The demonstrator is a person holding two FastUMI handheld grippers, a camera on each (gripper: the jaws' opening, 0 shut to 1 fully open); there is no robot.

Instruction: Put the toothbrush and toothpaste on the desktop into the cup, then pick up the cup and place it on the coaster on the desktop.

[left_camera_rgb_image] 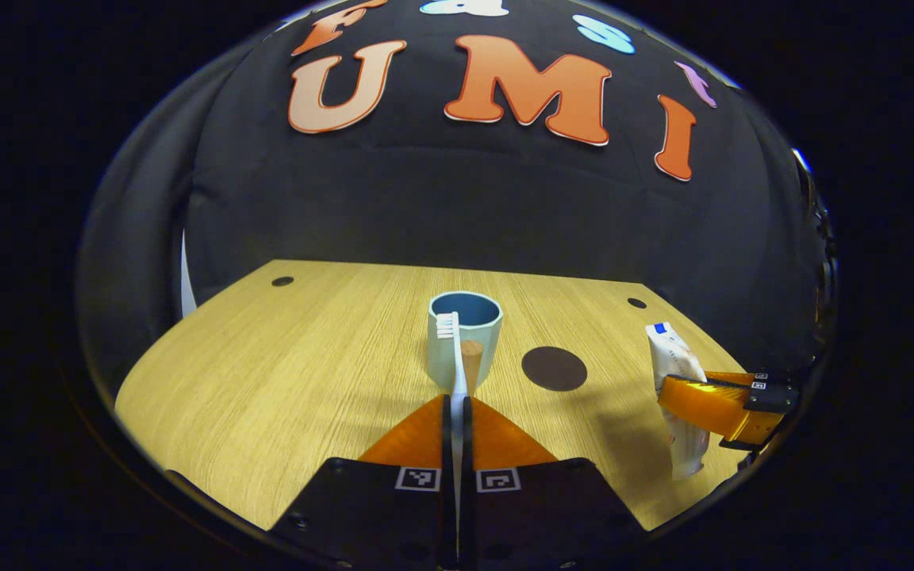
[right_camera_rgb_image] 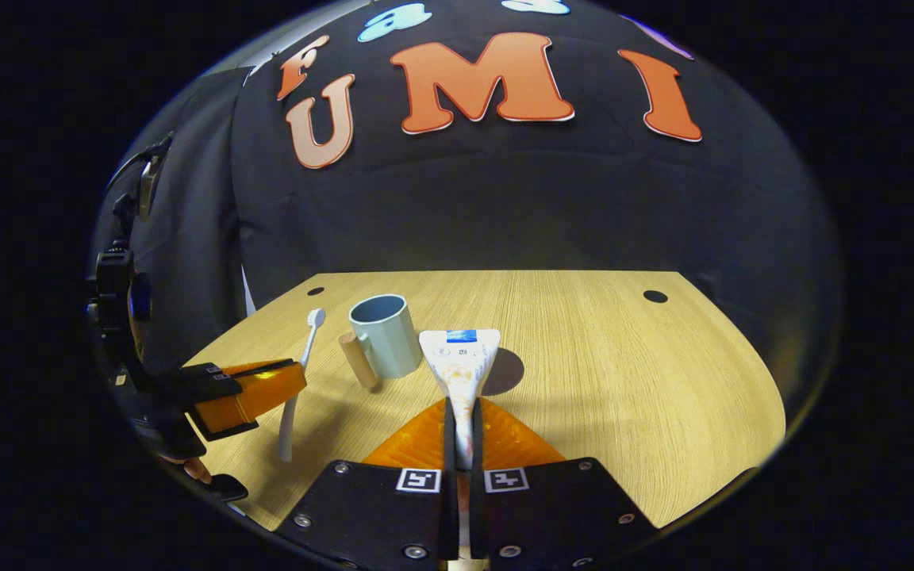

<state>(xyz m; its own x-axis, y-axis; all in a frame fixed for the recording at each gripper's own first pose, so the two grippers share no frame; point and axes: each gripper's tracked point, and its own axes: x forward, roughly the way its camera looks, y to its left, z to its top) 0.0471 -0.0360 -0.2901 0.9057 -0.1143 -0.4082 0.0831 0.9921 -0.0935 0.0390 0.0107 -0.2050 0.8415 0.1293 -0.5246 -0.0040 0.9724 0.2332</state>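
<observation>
Pale wooden surface (left_camera_rgb_image: 266, 373) carries a light blue cup (left_camera_rgb_image: 464, 337) with a tan handle, standing upright near a dark round coaster (left_camera_rgb_image: 554, 368). Left gripper (left_camera_rgb_image: 457, 408) has its fingers pressed together on a white toothbrush (left_camera_rgb_image: 454, 349), held upright before the cup. Right gripper (right_camera_rgb_image: 462, 412) clamps a white toothpaste (right_camera_rgb_image: 461, 361) tube, its flat crimped end uppermost, above the surface.

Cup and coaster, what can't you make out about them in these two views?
- Cup inside: left gripper view, the rim hides its bottom, so its contents cannot be told.
- Cup handle: left gripper view, partly behind the toothbrush.
- Coaster: right gripper view, mostly behind the toothpaste.
</observation>
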